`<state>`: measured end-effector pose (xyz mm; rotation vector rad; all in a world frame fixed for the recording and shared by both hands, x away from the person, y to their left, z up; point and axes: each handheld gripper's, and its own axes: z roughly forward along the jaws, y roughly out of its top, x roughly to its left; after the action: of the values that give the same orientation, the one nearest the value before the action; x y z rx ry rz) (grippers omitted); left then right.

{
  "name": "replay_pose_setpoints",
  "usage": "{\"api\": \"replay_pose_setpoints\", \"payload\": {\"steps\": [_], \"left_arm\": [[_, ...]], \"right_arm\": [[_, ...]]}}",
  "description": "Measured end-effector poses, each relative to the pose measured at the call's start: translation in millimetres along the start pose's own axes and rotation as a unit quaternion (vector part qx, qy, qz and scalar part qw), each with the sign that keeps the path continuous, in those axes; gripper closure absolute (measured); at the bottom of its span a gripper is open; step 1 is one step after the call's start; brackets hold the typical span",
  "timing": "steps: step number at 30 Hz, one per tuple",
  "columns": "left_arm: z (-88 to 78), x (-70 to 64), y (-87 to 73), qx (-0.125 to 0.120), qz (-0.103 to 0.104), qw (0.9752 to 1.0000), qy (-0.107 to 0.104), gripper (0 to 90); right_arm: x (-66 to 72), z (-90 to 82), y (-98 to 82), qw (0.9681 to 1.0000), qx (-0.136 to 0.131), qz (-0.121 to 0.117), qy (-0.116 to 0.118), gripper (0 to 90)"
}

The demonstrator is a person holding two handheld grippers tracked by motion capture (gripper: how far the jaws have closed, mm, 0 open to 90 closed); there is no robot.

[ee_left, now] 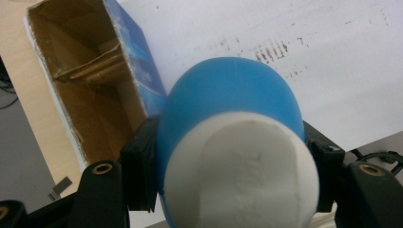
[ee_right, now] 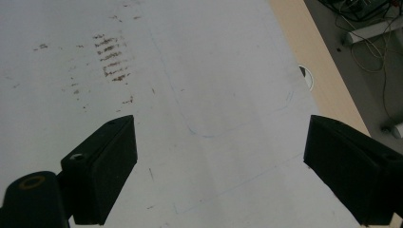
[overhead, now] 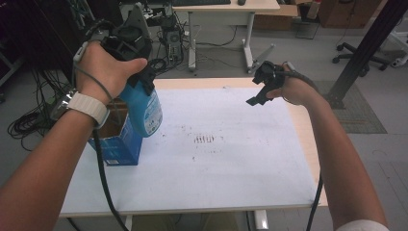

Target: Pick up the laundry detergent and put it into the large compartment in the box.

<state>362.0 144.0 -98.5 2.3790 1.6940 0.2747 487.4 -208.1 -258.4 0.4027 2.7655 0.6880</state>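
A blue bottle [overhead: 144, 108] with a white cap [ee_left: 240, 173] hangs in the air at the table's left, held near its top by my left gripper [overhead: 139, 79], which is shut on it. Just below and left of the bottle stands an open blue cardboard box [overhead: 118, 139], its brown inside [ee_left: 90, 90] empty as far as I see. The bottle's lower end is beside the box's upper right edge, outside the opening. My right gripper [overhead: 260, 91] hovers open over the far right part of the white sheet [overhead: 216, 149], its jaws wide apart with nothing between them [ee_right: 218, 171].
The white sheet covers most of the wooden table [overhead: 308, 130] and has dark smudges [overhead: 204, 139] at its middle. A round cable hole [ee_right: 306, 76] sits near the table's edge. Beyond the table are a desk [overhead: 231, 9], cables and a black post [overhead: 365, 48].
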Motion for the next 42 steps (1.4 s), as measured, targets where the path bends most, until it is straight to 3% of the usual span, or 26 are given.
{"api": "replay_pose_setpoints", "payload": {"steps": [20,32,42], "left_arm": [[-19.1,37.1,0.5,-0.003,-0.049,0.9987,0.013,37.2],[-29.1,59.8,-2.4,-0.018,-0.091,0.9954,0.027,37.2],[-26.1,73.7,-4.5,-0.014,-0.103,0.9937,0.044,37.2]], "right_arm": [[-2.2,2.7,2.9,1.0,0.002,0.0,0.001,11.0],[-3.0,3.6,4.8,1.0,0.004,-0.001,0.002,11.0],[-3.9,4.8,4.6,1.0,0.008,0.001,0.003,11.0]]}}
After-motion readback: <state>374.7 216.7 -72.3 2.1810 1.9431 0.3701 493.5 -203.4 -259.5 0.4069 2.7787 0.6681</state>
